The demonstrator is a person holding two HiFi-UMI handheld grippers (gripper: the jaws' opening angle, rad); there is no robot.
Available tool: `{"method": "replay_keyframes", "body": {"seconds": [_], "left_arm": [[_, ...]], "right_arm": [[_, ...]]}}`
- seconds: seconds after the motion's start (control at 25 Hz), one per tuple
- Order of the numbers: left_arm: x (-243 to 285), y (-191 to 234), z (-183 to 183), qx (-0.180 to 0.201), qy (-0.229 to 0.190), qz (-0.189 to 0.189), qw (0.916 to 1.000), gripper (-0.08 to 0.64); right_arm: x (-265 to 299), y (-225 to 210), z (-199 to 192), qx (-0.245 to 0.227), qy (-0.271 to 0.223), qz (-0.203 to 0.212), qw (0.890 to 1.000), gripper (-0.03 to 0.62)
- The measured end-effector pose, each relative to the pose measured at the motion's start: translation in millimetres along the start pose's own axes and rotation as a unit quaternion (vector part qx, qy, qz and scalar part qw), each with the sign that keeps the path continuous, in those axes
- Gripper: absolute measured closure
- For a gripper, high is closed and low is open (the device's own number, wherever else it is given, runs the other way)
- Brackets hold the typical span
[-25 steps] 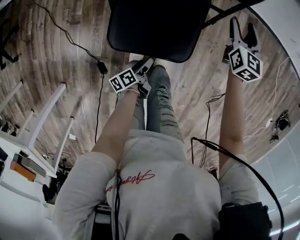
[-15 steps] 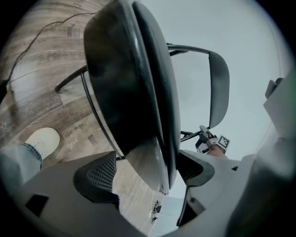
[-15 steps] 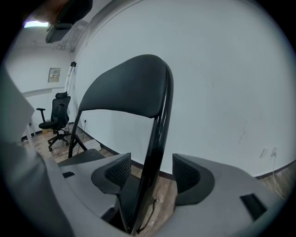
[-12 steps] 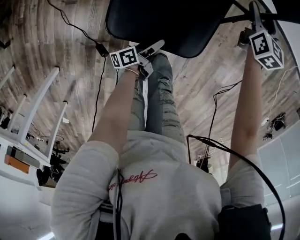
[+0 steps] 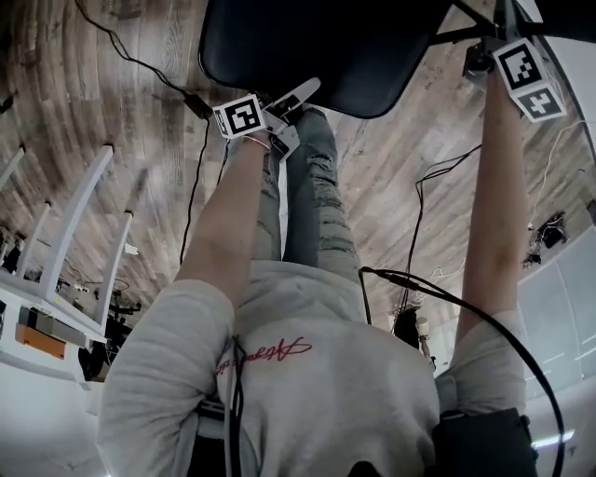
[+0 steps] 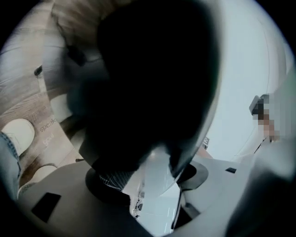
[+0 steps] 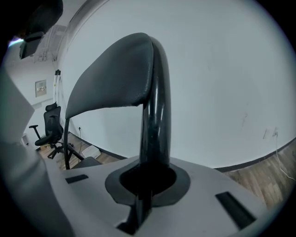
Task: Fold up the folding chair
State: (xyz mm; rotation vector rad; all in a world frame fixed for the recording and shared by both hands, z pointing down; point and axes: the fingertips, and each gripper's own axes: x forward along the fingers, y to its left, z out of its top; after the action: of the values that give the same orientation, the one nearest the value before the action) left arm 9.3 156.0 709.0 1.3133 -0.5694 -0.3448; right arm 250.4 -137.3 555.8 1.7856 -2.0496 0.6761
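Note:
The folding chair's black seat (image 5: 307, 47) fills the top of the head view, above the person's legs. My left gripper (image 5: 296, 104) is at the seat's front edge. In the left gripper view the seat (image 6: 152, 83) lies between the jaws, which are closing on it, and it meets both pads of the left gripper (image 6: 148, 178). At the top right, my right gripper (image 5: 501, 23) is shut on the chair's black frame tube (image 5: 456, 34). In the right gripper view this tube (image 7: 155, 115) rises out of the right gripper (image 7: 145, 185) to the grey backrest (image 7: 111, 78).
I stand on a wooden floor with cables (image 5: 196, 158) trailing at left and right (image 5: 419, 205). A white rack (image 5: 65, 233) stands at the left. The person's legs (image 5: 307, 205) are just under the seat. An office chair (image 7: 51, 127) stands by the white wall.
The right gripper moved up and to the right onto the frame tube and shut. The left gripper moved up to the seat's front edge. The seat now sits higher and larger in view.

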Motion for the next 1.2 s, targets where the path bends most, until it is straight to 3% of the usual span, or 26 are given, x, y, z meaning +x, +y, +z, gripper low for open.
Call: {"method": "replay_keyframes", "body": {"seconds": [0.24,0.4,0.64,0.88,1.2], "left_arm": [[6,-33,18,-0.018,0.013,0.033,0.9992,0.261],[14,-82,27,-0.053,0.022,0.056,0.9967,0.272],[52,-147,50,-0.110,0.027,0.093,0.9892,0.286],[89,-218,89,-0.105,0.005,0.090,0.9903,0.328],[147,-278,149,-0.099,-0.038,0.084,0.9908,0.380]], "right_arm": [[3,-4,20,0.007,-0.009,-0.003,1.000,0.578],[-5,-6,45,-0.004,-0.022,-0.013,1.000,0.578],[8,-12,83,-0.021,-0.049,0.007,0.999,0.578],[31,-23,123,-0.002,-0.078,0.010,0.997,0.578],[80,-40,148,-0.014,-0.027,0.020,0.999,0.578]]}}
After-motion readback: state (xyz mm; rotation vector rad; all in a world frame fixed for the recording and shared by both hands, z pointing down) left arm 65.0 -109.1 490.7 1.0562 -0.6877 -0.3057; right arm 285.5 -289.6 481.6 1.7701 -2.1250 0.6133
